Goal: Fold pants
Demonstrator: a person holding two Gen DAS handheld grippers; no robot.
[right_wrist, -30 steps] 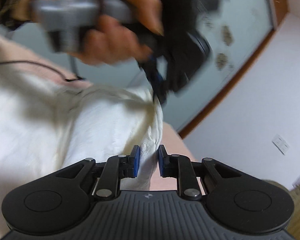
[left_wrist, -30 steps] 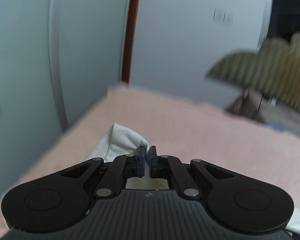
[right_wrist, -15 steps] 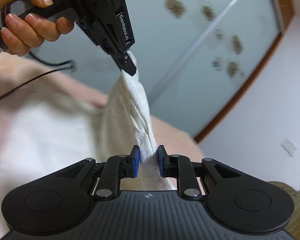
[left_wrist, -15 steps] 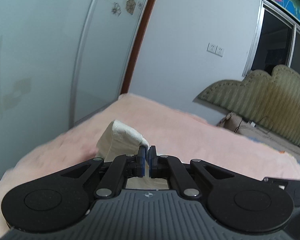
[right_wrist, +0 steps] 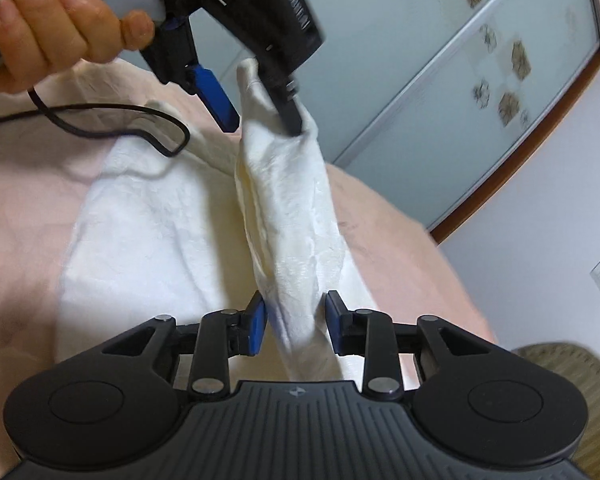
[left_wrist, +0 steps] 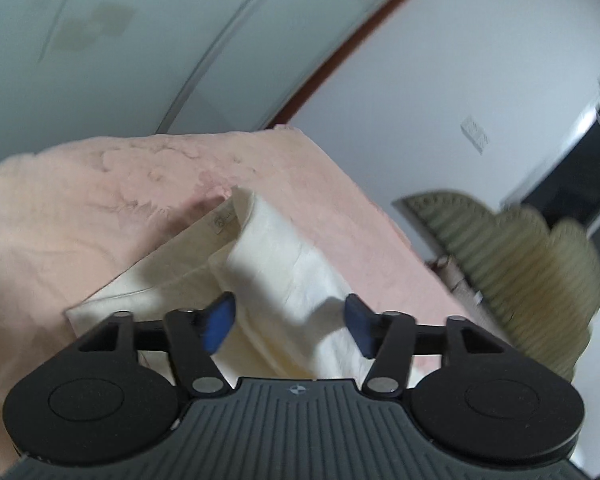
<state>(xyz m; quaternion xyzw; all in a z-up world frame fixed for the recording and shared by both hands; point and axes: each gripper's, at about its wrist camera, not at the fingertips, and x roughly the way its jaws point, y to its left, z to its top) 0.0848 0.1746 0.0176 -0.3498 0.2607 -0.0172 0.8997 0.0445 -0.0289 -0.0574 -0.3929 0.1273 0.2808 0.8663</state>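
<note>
I am opening both grippers over the pink bed: my left gripper is releasing the cream pants, whose raised fold runs between its spread pads to my right gripper, loosening around it.

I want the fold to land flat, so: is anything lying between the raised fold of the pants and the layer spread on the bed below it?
Nothing solid lies under the raised fold of the pants. Only a black cable from the left gripper trails across the spread layer, off to the side. Both grippers' jaws are opening, with cloth between them; the right gripper is nearest the camera.
</note>
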